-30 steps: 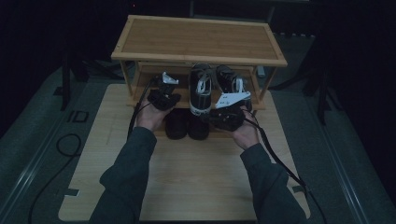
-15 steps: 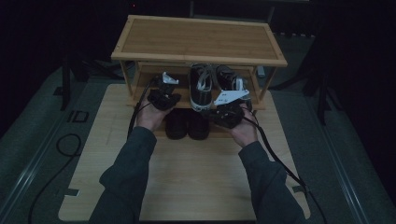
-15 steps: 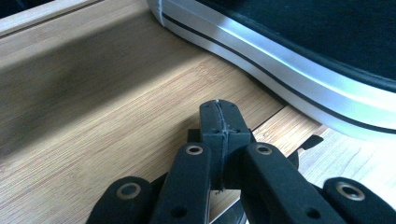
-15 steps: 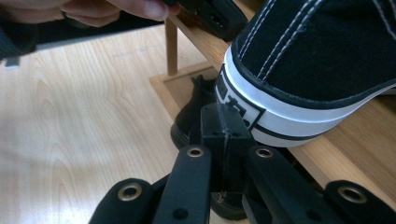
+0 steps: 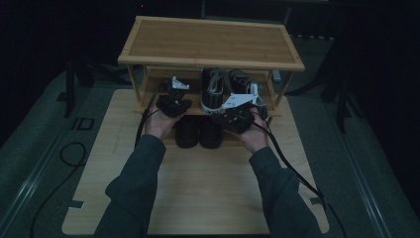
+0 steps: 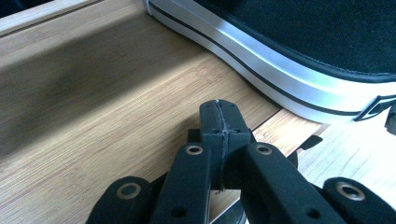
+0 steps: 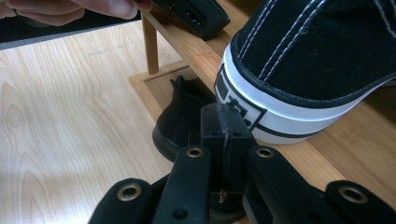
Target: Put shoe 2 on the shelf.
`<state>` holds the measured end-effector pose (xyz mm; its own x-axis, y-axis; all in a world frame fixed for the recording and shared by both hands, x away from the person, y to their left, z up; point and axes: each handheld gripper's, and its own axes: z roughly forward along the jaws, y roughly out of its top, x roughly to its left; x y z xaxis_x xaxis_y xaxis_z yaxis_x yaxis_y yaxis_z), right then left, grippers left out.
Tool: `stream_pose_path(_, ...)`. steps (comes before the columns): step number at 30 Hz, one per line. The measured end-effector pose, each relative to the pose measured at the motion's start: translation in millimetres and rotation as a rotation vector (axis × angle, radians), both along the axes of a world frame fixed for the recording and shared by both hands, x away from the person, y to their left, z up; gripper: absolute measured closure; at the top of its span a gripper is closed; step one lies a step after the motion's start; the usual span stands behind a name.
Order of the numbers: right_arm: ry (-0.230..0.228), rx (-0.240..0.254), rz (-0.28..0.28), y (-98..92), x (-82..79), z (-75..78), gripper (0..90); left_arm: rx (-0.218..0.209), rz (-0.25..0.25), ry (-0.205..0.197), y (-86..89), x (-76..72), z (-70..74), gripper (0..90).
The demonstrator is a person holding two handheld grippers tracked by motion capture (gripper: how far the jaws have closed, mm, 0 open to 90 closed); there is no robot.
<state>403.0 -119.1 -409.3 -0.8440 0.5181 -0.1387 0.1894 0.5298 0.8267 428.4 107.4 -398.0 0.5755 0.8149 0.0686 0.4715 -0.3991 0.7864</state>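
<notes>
Two black canvas sneakers with white soles [image 5: 213, 91] [image 5: 242, 84] stand on the middle shelf of a bamboo shoe rack [image 5: 213, 42]. My left gripper [image 5: 174, 95] rests over the left part of that shelf, its jaws [image 6: 219, 109] pressed together with nothing between them, just beside a sneaker's white sole [image 6: 299, 79]. My right gripper [image 5: 229, 113] is at the shelf's front edge. Its tip [image 7: 223, 114] sits right at the heel patch of a sneaker [image 7: 317, 56]. Those jaws have just eased apart a trace, still look closed, and hold nothing.
A pair of plain black shoes [image 5: 187, 131] [image 5: 210, 133] stands under the middle shelf; one [image 7: 180, 119] lies just below my right gripper. The rack stands on a pale wooden board [image 5: 208, 188]. Black cables trail from both grippers, and dark floor surrounds the board.
My right gripper has crept a little up and towards the shelf's front edge. The left gripper and the shoes have kept still.
</notes>
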Motion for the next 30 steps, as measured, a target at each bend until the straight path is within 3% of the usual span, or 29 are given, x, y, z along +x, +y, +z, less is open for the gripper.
stream_pose_path(8,-0.005,-0.024,0.024,-5.8,-9.8,5.6,84.9,0.002,0.000,0.000,0.2,-0.1,0.0,90.0)
stream_pose_path(14,-0.027,-0.072,0.032,-8.1,-19.5,8.6,81.6,-0.017,-0.001,0.001,1.8,0.2,-0.8,90.0)
stream_pose_path(18,-0.031,-0.095,0.037,-11.3,-25.9,11.2,79.0,-0.006,0.002,-0.003,0.6,-0.4,-0.4,90.0)
stream_pose_path(22,-0.033,-0.090,0.041,-21.1,-30.4,12.6,77.2,0.007,0.007,-0.004,-1.0,-0.8,0.3,90.0)
stream_pose_path(30,0.005,-0.056,0.018,-50.2,-31.0,11.9,76.4,0.018,0.012,0.000,-2.2,-1.1,1.4,90.0)
